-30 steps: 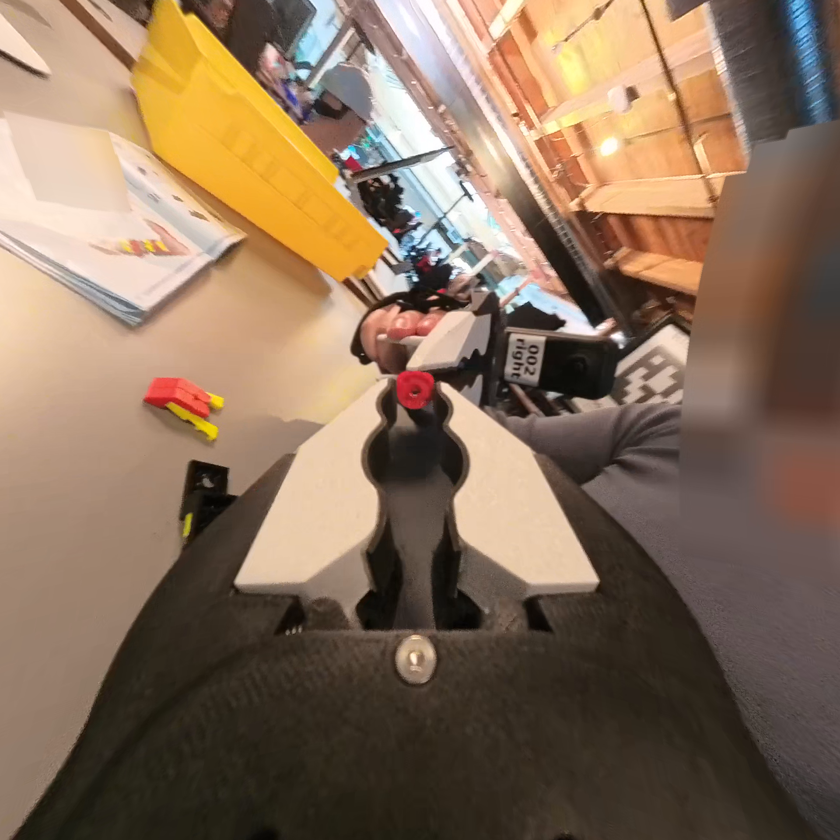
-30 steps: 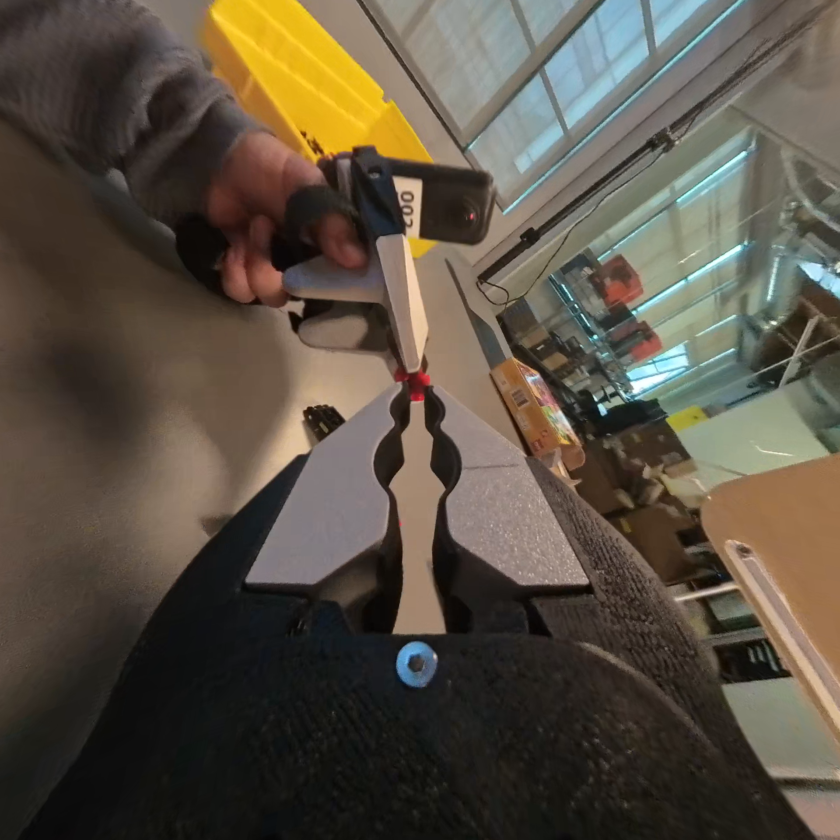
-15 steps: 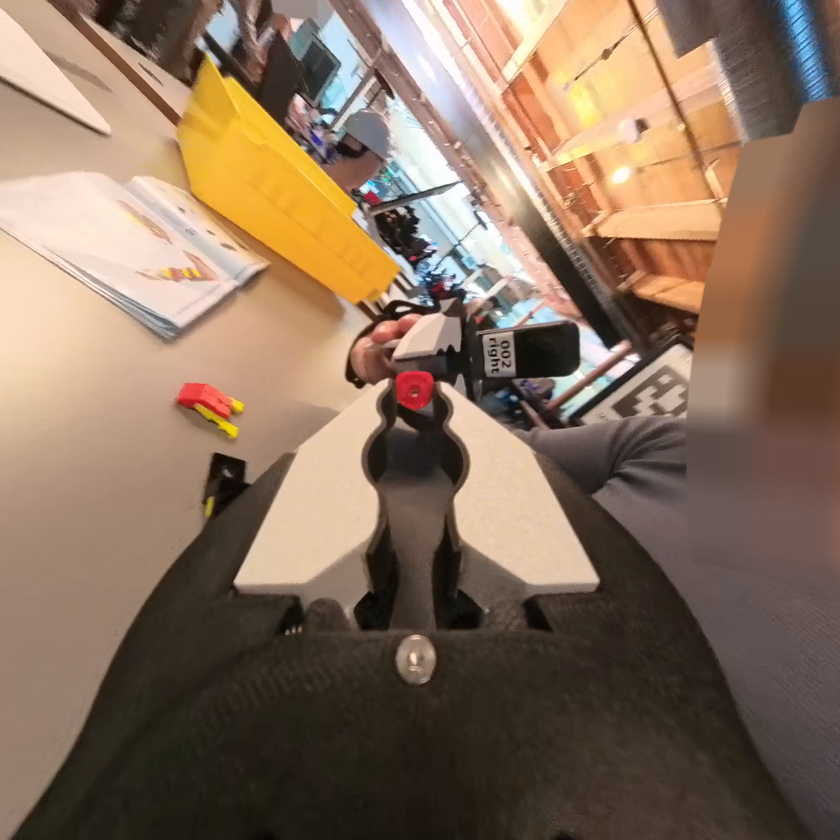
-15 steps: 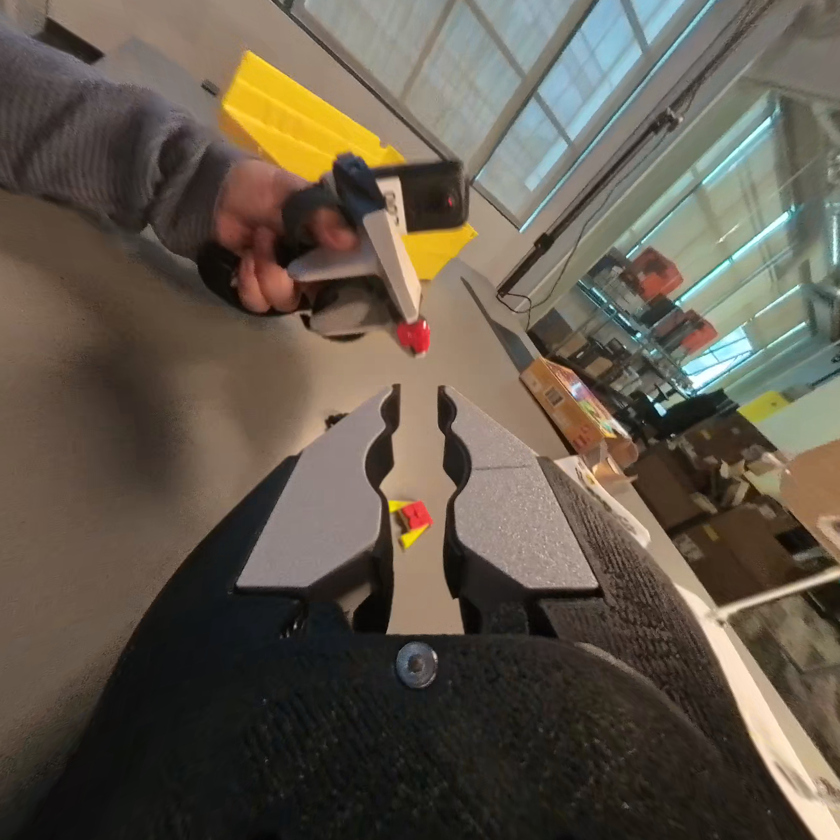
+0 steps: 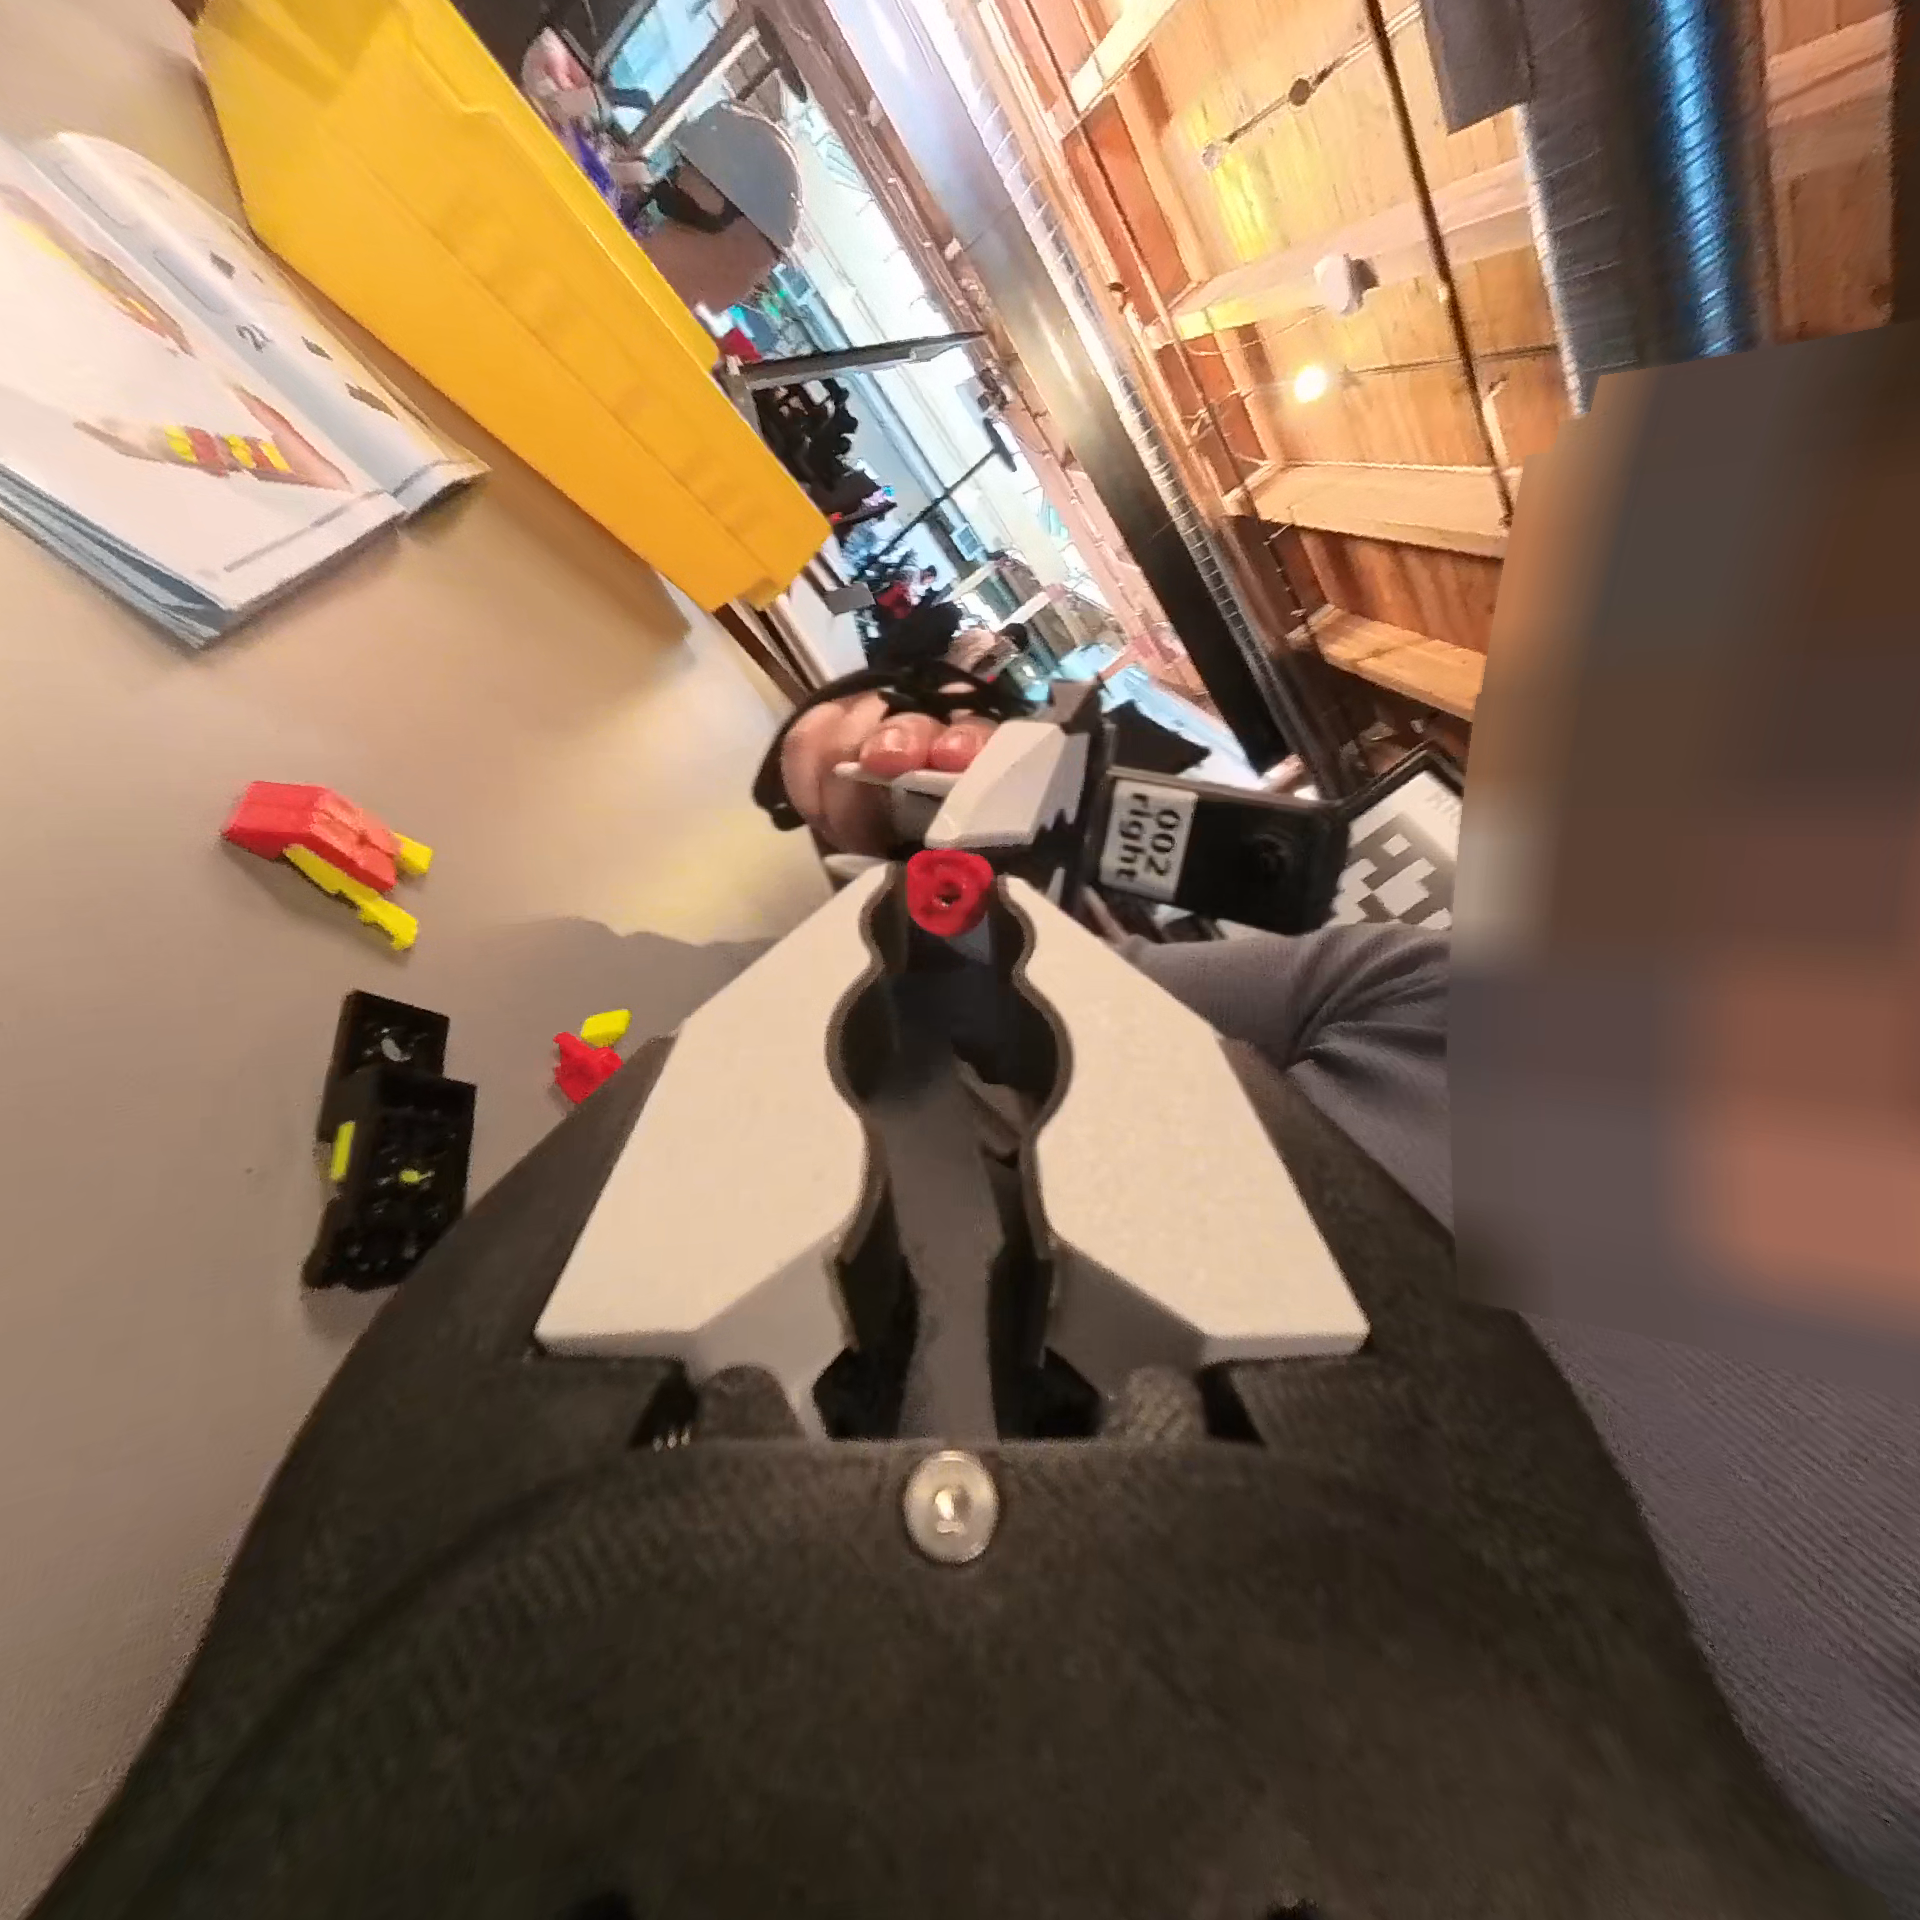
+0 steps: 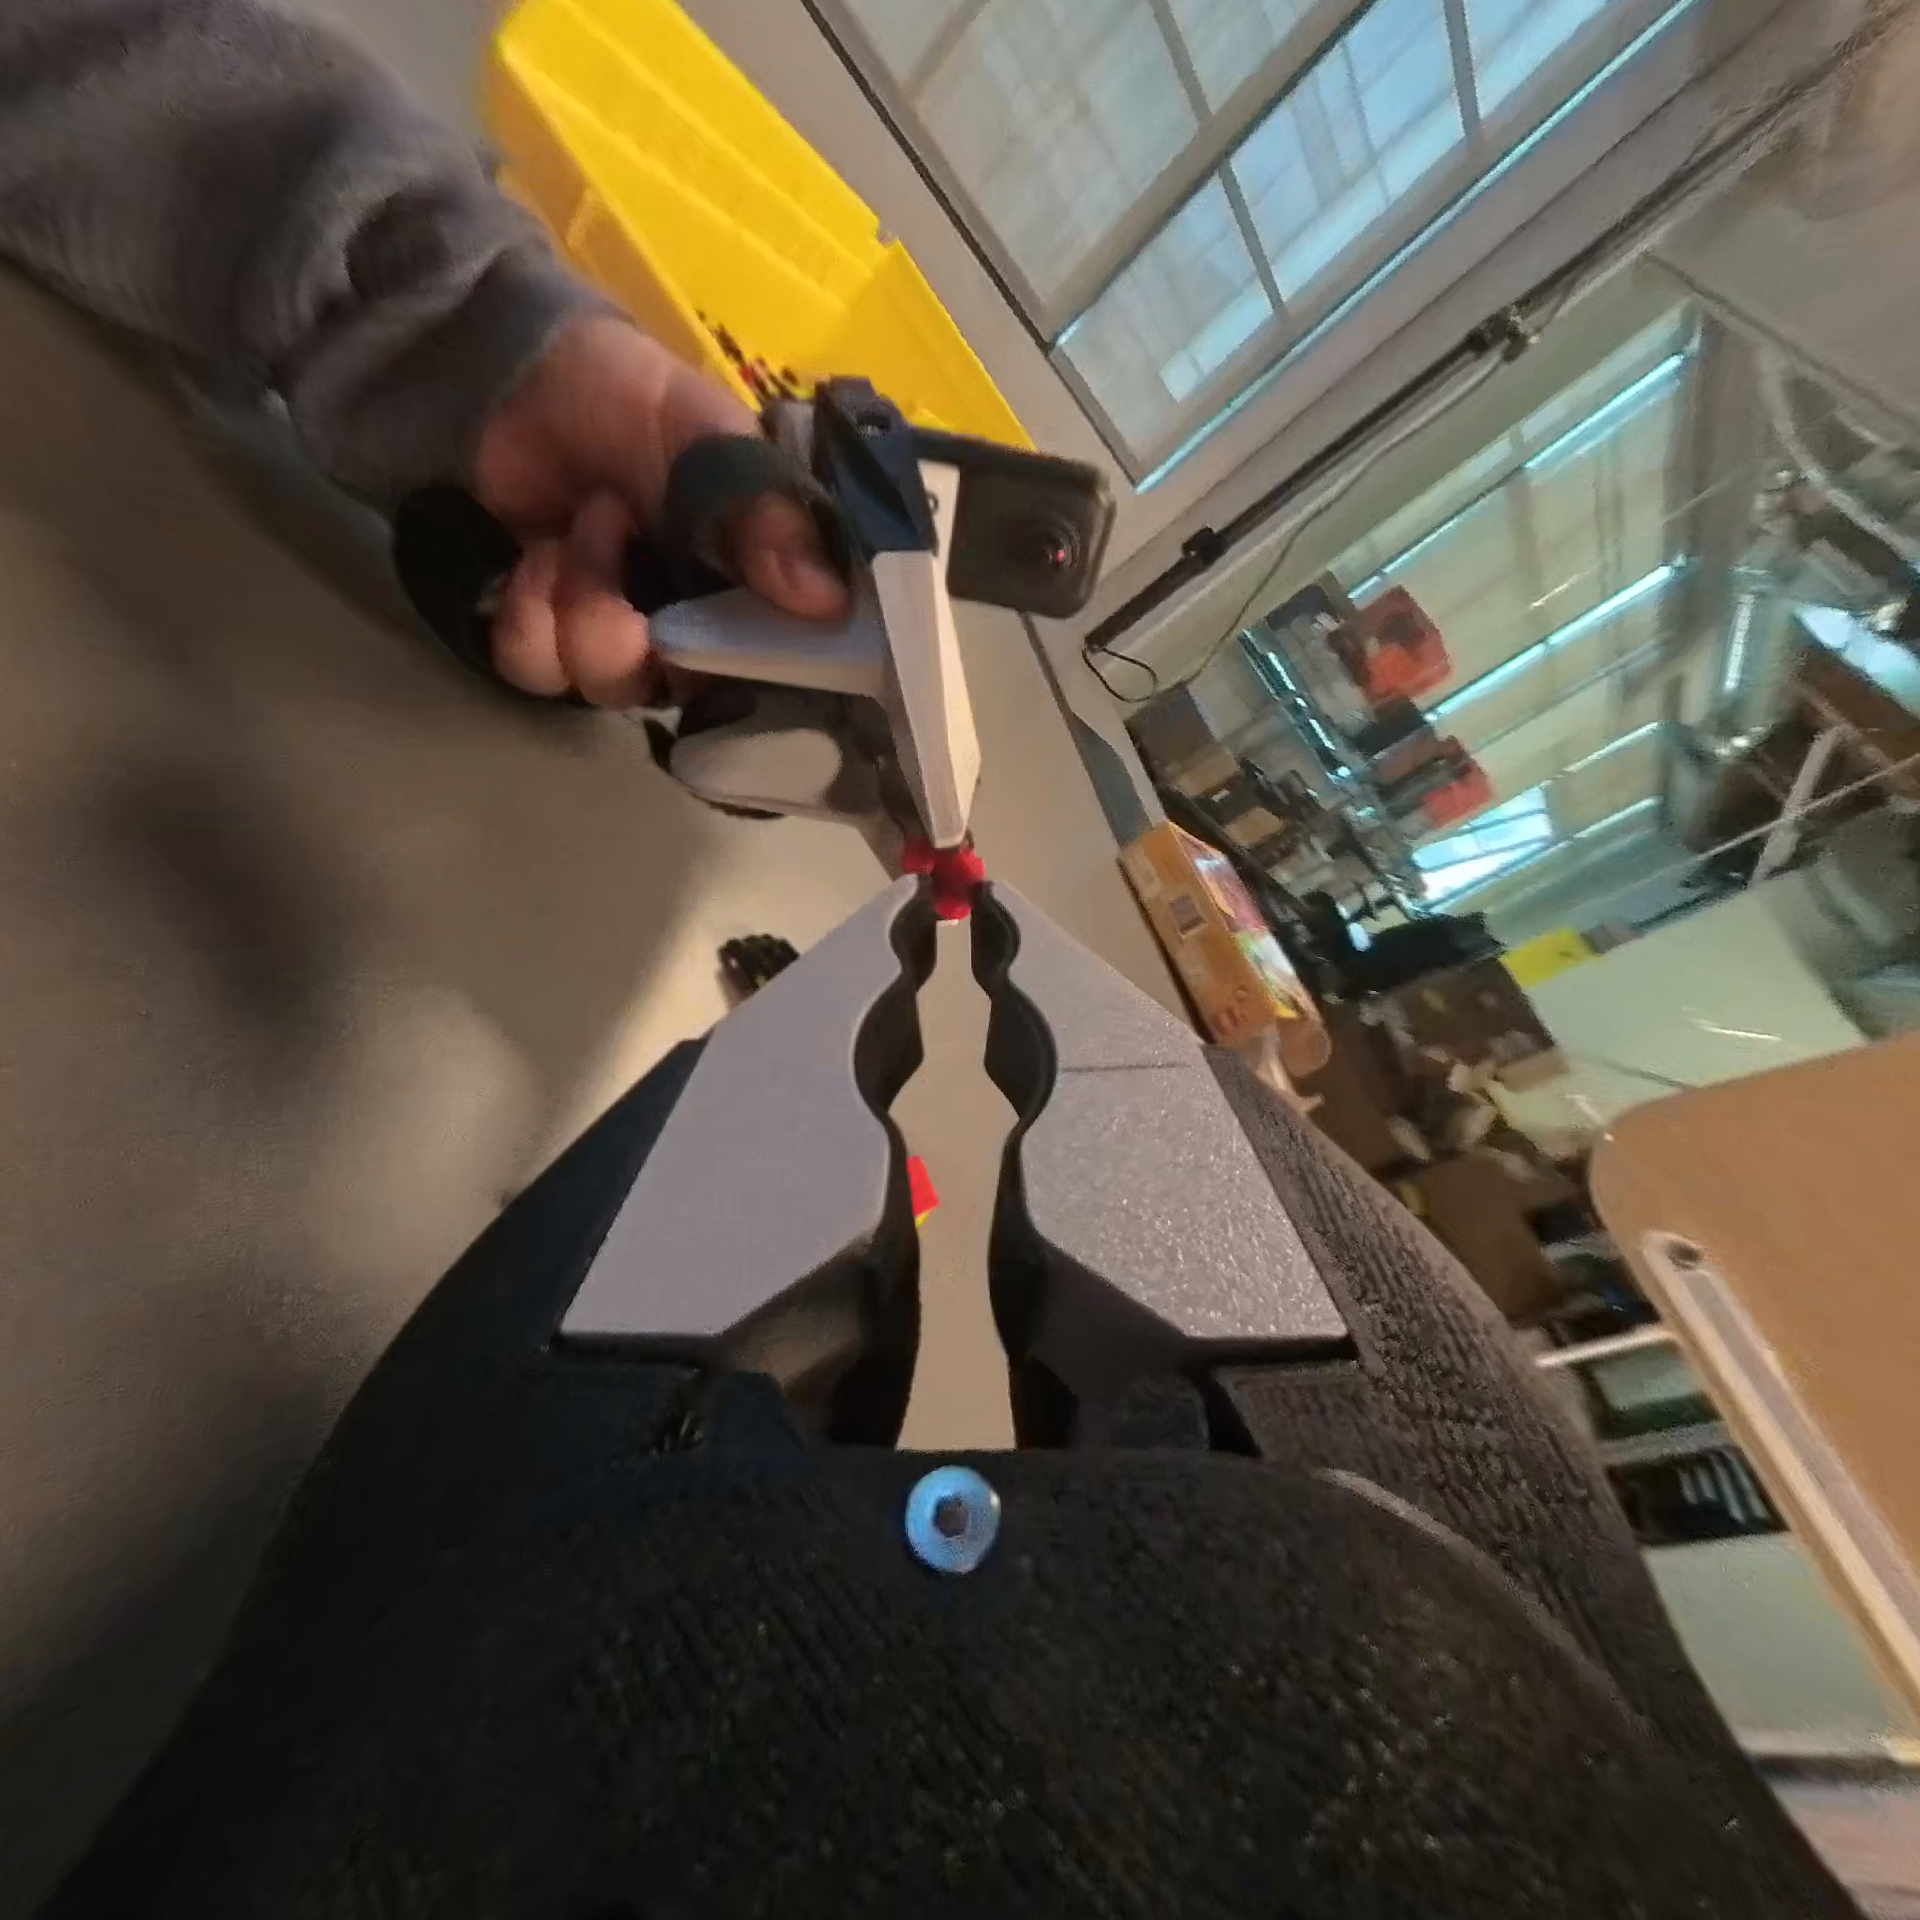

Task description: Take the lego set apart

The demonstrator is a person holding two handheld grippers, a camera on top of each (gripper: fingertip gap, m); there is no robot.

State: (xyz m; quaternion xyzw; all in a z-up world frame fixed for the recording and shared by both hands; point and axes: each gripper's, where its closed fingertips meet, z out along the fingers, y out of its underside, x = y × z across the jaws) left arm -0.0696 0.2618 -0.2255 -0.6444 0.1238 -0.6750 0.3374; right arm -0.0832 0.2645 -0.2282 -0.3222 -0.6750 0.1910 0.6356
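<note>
Above the table [image 5: 520, 727], both grippers, left gripper [image 5: 943, 902], right gripper [image 6: 948, 902], pinching 1 red piece [image 5: 943, 900]

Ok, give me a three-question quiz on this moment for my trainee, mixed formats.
1. True or false: the left gripper is shut on the small red piece.
2. Which lies nearest the yellow bin in the left wrist view? A) black block B) open booklet C) red and yellow assembly
3. Fill in: the right gripper meets the same red piece at its ____.

Key: 1 true; 2 B; 3 fingertips.
</note>
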